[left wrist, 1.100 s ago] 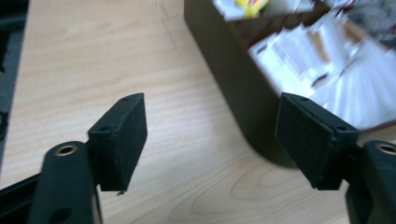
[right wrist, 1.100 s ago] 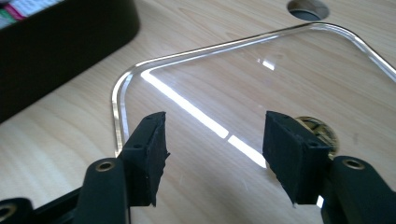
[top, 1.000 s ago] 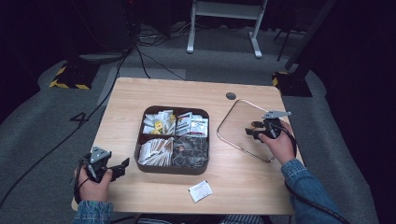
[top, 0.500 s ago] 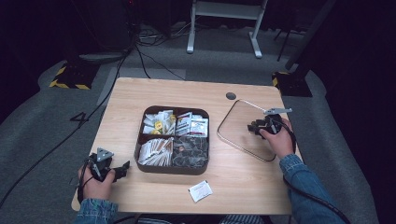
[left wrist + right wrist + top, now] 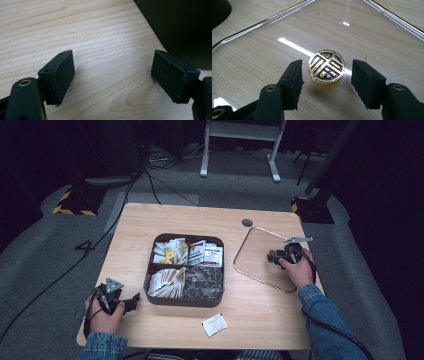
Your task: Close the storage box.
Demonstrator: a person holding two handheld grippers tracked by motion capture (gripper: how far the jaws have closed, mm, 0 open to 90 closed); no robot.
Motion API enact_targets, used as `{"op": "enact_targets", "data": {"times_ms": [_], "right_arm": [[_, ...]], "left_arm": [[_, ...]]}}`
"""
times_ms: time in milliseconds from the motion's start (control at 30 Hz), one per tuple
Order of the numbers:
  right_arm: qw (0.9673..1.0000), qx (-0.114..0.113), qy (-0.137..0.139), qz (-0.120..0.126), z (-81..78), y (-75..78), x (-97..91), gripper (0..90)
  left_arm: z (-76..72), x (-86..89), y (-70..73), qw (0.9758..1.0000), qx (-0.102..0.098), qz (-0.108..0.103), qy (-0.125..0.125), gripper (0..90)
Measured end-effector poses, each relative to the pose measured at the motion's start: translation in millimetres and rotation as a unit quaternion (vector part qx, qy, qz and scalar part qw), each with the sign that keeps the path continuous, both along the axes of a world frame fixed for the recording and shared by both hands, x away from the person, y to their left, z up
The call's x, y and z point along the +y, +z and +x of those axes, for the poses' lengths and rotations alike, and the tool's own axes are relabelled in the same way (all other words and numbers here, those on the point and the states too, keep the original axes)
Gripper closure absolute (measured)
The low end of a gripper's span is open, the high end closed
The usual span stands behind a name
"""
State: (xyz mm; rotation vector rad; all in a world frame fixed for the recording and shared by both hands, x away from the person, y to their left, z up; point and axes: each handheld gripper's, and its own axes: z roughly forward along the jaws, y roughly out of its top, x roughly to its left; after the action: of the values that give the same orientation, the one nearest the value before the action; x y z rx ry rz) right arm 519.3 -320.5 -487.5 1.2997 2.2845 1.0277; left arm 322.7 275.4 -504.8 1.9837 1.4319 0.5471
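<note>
Right gripper view: right tongs (image 5: pixel 325 82) closing, straddling gold knob (image 5: pixel 326 66) of glass lid (image 5: pixel 262 57) untouched; left tongs (image 5: pixel 112 75) apart, empty.

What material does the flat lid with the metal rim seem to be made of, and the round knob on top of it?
The flat transparent lid with a silver rim looks like clear glass: the wood grain shows through it and it throws sharp bright reflections. Clear plastic cannot be ruled out. Its rim seems polished metal. The round gold and black knob appears to be cast metal with a shiny gold finish and dark recesses.

Grey carpet (image 5: pixel 45 255) is lying dim around the wooden table (image 5: pixel 165 220); cables (image 5: pixel 150 175) are trailing toward a white stand (image 5: pixel 240 140) behind
</note>
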Motion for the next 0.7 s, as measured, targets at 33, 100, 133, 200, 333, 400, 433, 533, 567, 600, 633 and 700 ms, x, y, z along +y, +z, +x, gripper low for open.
{"op": "enact_targets", "data": {"times_ms": [33, 100, 133, 200, 333, 400, 433, 533, 567, 600, 633, 700], "right_arm": [[1.0, 0.0, 0.001, 0.001, 0.4, -1.4, -0.6, 45.9], [1.0, -0.003, 0.003, 0.003, 0.7, -3.0, -1.2, 47.8], [0.9998, -0.009, 0.011, 0.015, 0.7, -3.6, -1.2, 50.8], [0.9997, -0.013, 0.012, 0.015, 0.7, -3.6, -1.2, 52.7], [0.9996, -0.024, 0.016, -0.001, 0.3, -2.0, 0.6, 58.1], [0.9995, -0.024, 0.018, -0.006, 0.2, -1.2, 1.3, 58.4], [0.9995, -0.024, 0.019, -0.01, 0.0, -0.6, 1.7, 58.6], [0.9993, -0.024, 0.018, -0.023, -1.4, 1.5, 3.0, 58.7], [0.9993, -0.024, 0.018, -0.023, -1.4, 1.5, 3.0, 58.7], [0.9994, -0.023, 0.017, -0.022, -1.8, 1.8, 3.2, 58.7], [0.9993, -0.023, 0.018, -0.023, -2.0, 2.8, 3.0, 58.8], [0.9992, -0.024, 0.02, -0.025, -2.7, 5.2, 3.4, 58.8]], "left_arm": [[0.0, -0.1, 0.0, 1.0, 0.0, 0.0, 0.0, 19.5], [0.0, -0.1, 0.0, 1.0, 0.0, 0.0, 0.0, 19.4], [0.0, -0.1, -0.1, 1.0, 0.0, 0.0, 0.0, 19.4], [0.0, -0.1, -0.1, 1.0, 0.0, 0.0, 0.0, 19.5], [-0.1, -0.2, -0.1, 1.0, 0.0, 0.0, 0.001, 19.4], [-0.1, -0.2, -0.1, 1.0, 0.0, 0.0, 0.001, 19.4], [-0.1, -0.2, -0.1, 1.0, 0.0, 0.0, 0.001, 19.4], [-0.1, -0.2, -0.1, 1.0, 0.0, 0.0, 0.001, 19.4], [-0.1, -0.3, -0.2, 1.0, -0.001, 0.0, 0.002, 19.4], [-0.1, -0.4, -0.3, 1.0, -0.002, 0.0, 0.002, 19.4], [-0.1, -0.4, -0.2, 1.0, -0.001, 0.0, 0.002, 19.4], [-0.1, -0.2, -0.1, 1.0, 0.0, 0.0, 0.001, 19.4]]}}
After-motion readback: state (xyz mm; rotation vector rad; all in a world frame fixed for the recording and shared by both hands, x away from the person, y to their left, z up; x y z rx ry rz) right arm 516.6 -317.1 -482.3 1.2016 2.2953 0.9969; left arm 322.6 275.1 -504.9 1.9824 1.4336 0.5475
